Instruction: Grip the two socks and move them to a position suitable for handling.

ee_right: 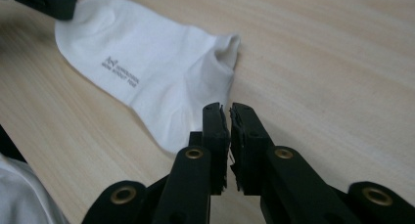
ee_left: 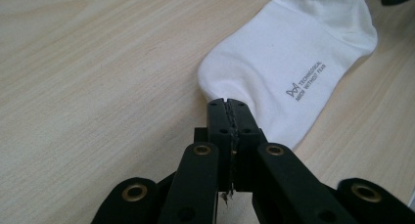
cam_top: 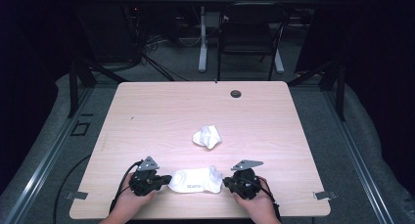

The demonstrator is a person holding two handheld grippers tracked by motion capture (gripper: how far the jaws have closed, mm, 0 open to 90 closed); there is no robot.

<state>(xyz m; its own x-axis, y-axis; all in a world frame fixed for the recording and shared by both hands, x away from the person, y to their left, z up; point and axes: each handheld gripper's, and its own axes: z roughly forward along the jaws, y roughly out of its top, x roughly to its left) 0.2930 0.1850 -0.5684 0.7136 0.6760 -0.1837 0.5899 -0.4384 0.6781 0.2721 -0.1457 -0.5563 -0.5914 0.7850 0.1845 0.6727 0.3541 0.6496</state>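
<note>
A white ankle sock with small grey lettering lies flat near the front edge of the wooden table, between my two grippers. My left gripper is at its toe end. In the left gripper view the jaws are pressed together on the toe edge of the sock. My right gripper is at the cuff end. In the right gripper view its jaws stand a narrow gap apart, right at the cuff corner of the sock, and no fabric shows between them.
A second white sock lies crumpled mid-table, beyond the flat one. A dark grommet sits near the far edge, and a black chair stands behind the table. White fabric fills the lower left corner of the right gripper view.
</note>
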